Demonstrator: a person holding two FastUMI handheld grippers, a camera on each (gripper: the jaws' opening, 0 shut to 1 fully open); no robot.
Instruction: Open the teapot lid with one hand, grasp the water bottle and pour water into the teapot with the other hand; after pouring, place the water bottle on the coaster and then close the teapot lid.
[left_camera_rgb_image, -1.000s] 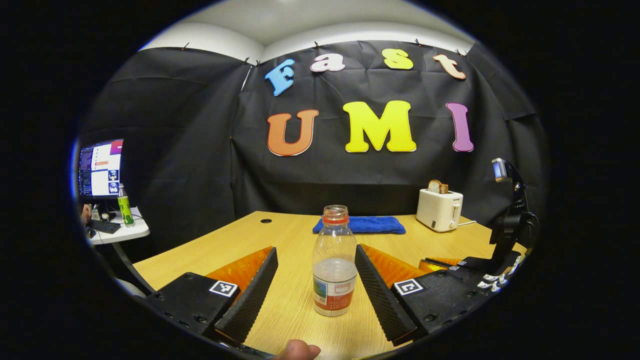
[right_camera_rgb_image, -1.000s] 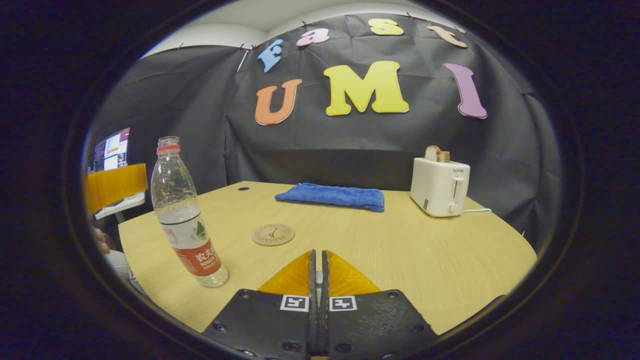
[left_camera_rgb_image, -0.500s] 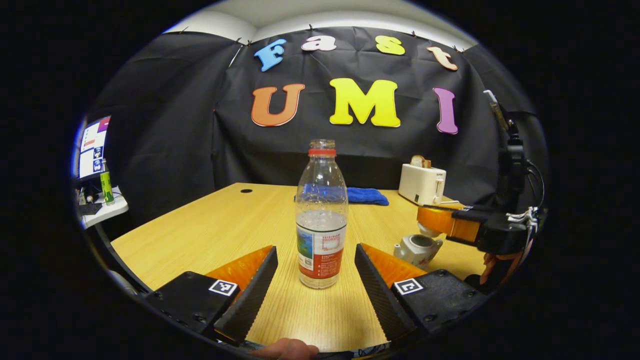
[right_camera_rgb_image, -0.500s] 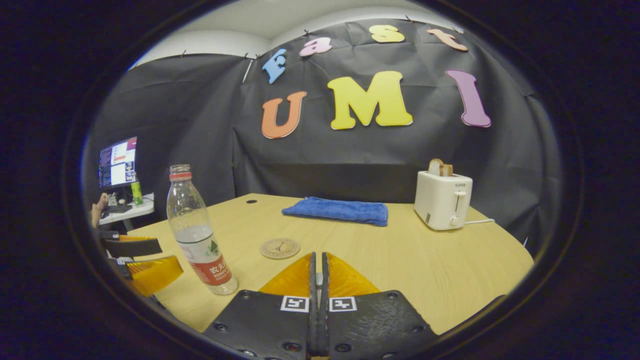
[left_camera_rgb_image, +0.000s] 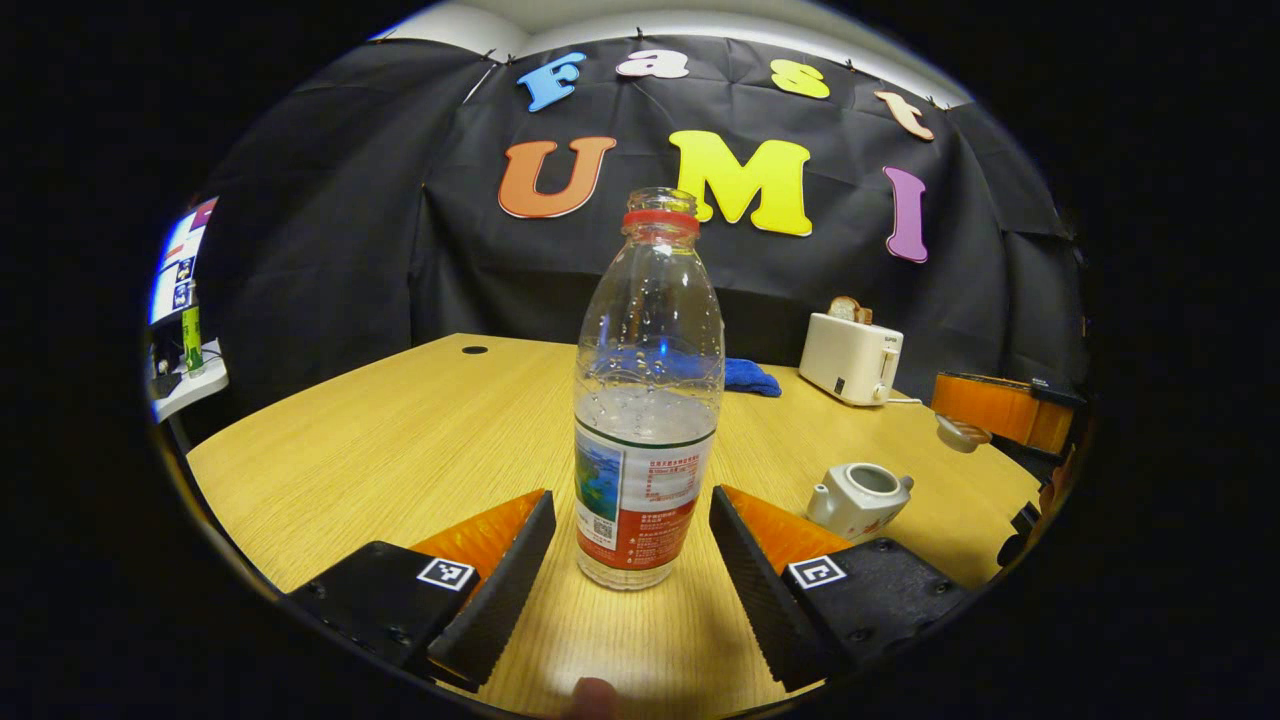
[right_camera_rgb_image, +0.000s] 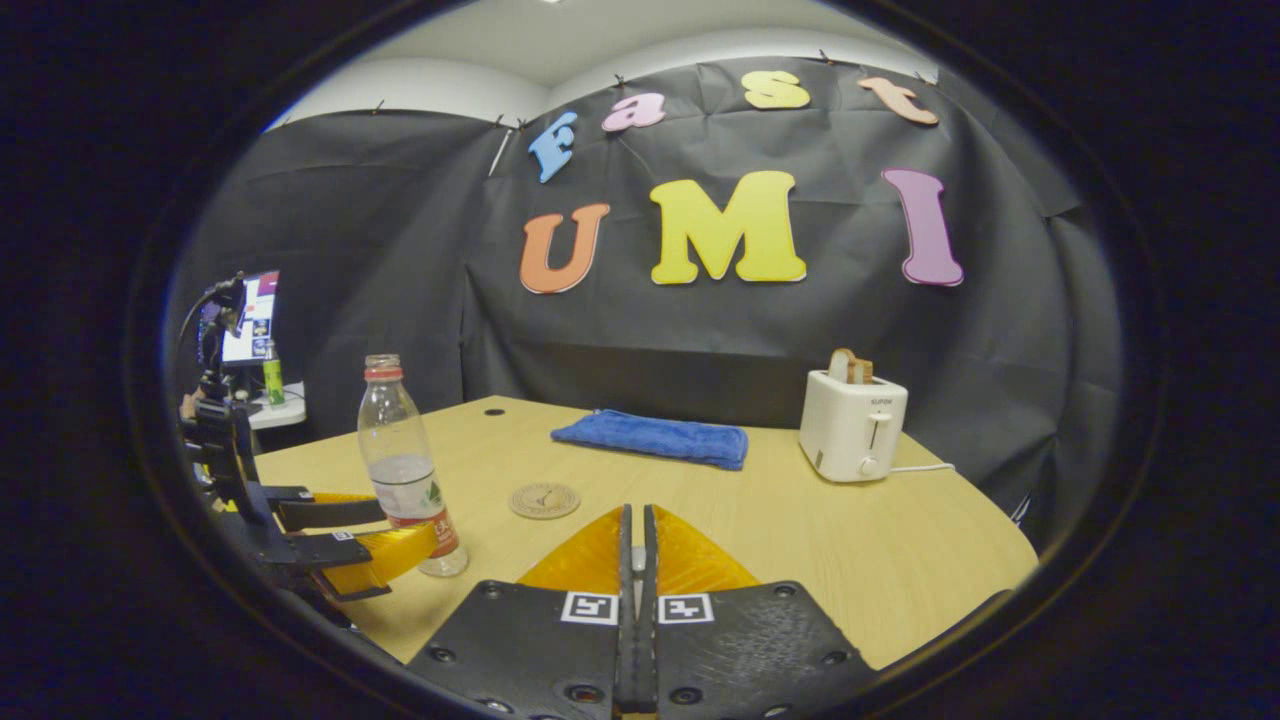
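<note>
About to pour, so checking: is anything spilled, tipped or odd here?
Nothing stands out. The water bottle stands upright and uncapped between the open left tool; the teapot sits upright with its lid off; the table looks dry.

Water bottle (left_camera_rgb_image: 648, 400): clear plastic, red neck ring, cap off, red-and-white label low on the body. Upright on the wooden surface (left_camera_rgb_image: 400, 440), roughly half full, droplets on the inner wall above the waterline. In the right gripper view it (right_camera_rgb_image: 405, 470) stands left of the coaster.

Teapot (left_camera_rgb_image: 858, 498): small, white, squat, spout to the left. Mouth open, no lid on it. Sits on the surface, right of the bottle, apart from it.

Lid (left_camera_rgb_image: 958, 432): small, whitish, up off the surface, above and right of the teapot.

Coaster (right_camera_rgb_image: 544, 500): round, tan, printed centre, flat on the surface, nothing on it.
</note>
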